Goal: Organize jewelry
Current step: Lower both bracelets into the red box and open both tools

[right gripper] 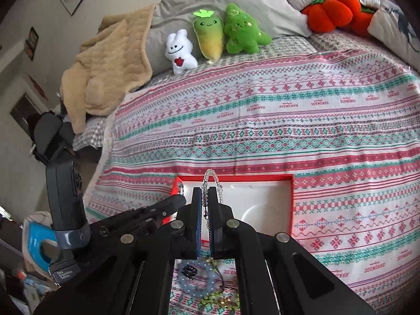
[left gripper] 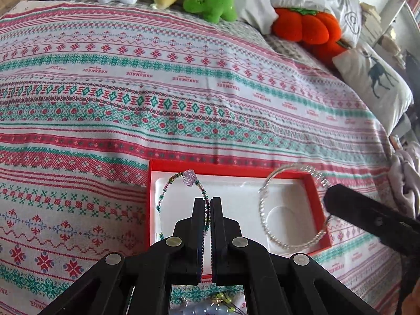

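A red box point(left gripper: 228, 167) with a white molded insert lies on the patterned bedspread; it also shows in the right wrist view point(right gripper: 290, 204). My left gripper point(left gripper: 207, 202) is shut on a green-and-purple beaded bracelet point(left gripper: 189, 177) with a lilac flower bead, held over the box's left side. My right gripper point(right gripper: 205, 193) is shut on a clear crystal bracelet point(right gripper: 210, 174), which hangs over the box's right side in the left wrist view point(left gripper: 265, 197). The right gripper's finger point(left gripper: 367, 215) enters from the right.
More jewelry lies near the front edge: a pale blue bead bracelet point(right gripper: 195, 279), a black piece point(right gripper: 189, 270) and yellow-green beads point(right gripper: 218, 300). Plush toys point(right gripper: 210, 36) and an orange pumpkin cushion point(right gripper: 333, 10) sit at the bed's far side. A beige blanket point(right gripper: 105, 73) lies at the left.
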`<action>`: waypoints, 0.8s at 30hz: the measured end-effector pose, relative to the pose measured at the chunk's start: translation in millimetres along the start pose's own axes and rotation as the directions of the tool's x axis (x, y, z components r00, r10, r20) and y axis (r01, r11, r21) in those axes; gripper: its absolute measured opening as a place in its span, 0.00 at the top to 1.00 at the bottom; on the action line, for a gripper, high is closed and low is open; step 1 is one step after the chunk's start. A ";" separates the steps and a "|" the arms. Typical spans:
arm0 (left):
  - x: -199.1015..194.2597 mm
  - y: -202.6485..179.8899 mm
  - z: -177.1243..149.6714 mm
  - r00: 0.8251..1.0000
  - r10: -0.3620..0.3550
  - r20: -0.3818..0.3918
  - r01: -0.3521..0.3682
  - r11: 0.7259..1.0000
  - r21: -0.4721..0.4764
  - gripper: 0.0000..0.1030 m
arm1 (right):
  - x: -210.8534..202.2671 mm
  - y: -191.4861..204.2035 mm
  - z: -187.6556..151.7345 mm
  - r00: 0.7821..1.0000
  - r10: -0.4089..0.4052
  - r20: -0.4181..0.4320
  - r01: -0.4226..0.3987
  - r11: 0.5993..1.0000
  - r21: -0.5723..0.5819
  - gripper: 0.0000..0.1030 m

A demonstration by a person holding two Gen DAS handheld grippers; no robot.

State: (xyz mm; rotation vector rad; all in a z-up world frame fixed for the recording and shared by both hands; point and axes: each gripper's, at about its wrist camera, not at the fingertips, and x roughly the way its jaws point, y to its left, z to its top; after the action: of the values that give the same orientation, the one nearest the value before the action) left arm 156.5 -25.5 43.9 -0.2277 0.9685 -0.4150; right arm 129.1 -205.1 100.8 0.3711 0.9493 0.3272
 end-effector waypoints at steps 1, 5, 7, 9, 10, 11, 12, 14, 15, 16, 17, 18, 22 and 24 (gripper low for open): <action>1.0 -0.1 -0.1 1.000 -0.010 -0.007 0.010 1.000 -0.003 1.00 | 6.9 -5.4 -2.3 1.000 -0.013 -0.020 0.014 1.000 0.011 0.96; 2.3 -0.9 1.1 0.998 -0.056 -0.021 0.056 0.998 -0.010 1.00 | 29.1 -32.7 -11.5 0.989 -0.119 -0.089 0.122 0.992 0.032 0.96; 4.6 -2.1 2.5 0.996 -0.081 -0.029 0.080 0.997 -0.021 1.00 | 31.9 -46.0 -13.3 0.984 -0.151 -0.096 0.156 0.987 0.047 0.96; 8.8 -5.4 3.1 0.995 -0.090 -0.039 0.089 0.996 -0.022 1.00 | 31.5 -56.1 -13.5 0.980 -0.174 -0.096 0.180 0.982 0.059 0.96; 11.2 -7.1 2.4 0.995 -0.087 -0.045 0.086 0.996 -0.015 1.00 | 30.9 -59.2 -13.1 0.979 -0.179 -0.094 0.185 0.981 0.061 0.96; 13.6 -9.1 1.7 0.995 -0.084 -0.050 0.084 0.996 -0.006 1.00 | 30.6 -60.9 -12.8 0.979 -0.182 -0.093 0.188 0.980 0.060 0.96; 16.4 -11.6 1.1 0.995 -0.080 -0.056 0.080 0.997 0.008 1.00 | 30.0 -62.0 -12.4 0.979 -0.184 -0.092 0.190 0.980 0.059 0.96; 19.4 -16.1 -0.1 0.996 -0.065 -0.060 0.067 0.997 0.027 1.00 | 29.6 -62.2 -11.9 0.979 -0.185 -0.090 0.190 0.980 0.054 0.96; 19.0 -16.2 -0.8 0.996 -0.063 -0.060 0.065 0.997 0.029 1.00 | 28.6 -62.4 -12.4 0.978 -0.186 -0.089 0.191 0.980 0.054 0.96; 18.1 -17.2 -0.7 0.996 -0.065 -0.062 0.067 0.997 0.029 0.94 | 27.8 -61.6 -12.0 0.978 -0.187 -0.089 0.192 0.980 0.051 0.94; 16.5 -18.4 -0.7 0.996 -0.068 -0.061 0.070 0.997 0.031 0.89 | 27.3 -60.6 -11.3 0.978 -0.188 -0.095 0.192 0.980 0.043 0.94; 14.0 -19.4 -0.7 0.996 -0.067 -0.056 0.069 0.997 0.034 0.79 | 26.1 -59.4 -10.9 0.978 -0.186 -0.099 0.190 0.981 0.034 0.94; -0.5 -21.6 -4.2 0.998 -0.031 -0.050 0.035 0.997 0.074 0.67 | 15.8 -53.9 -9.2 0.977 -0.189 -0.100 0.189 0.982 -0.007 0.91; -8.8 -22.7 -8.2 0.999 -0.004 -0.051 0.009 0.995 0.104 0.58 | 7.0 -50.6 -10.0 0.979 -0.186 -0.087 0.185 0.982 -0.021 0.84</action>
State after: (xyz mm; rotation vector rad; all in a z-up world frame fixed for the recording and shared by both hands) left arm 139.8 -42.1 54.3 -0.1266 0.9929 -0.4778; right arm 130.1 -245.5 67.9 0.2555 1.0600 0.1799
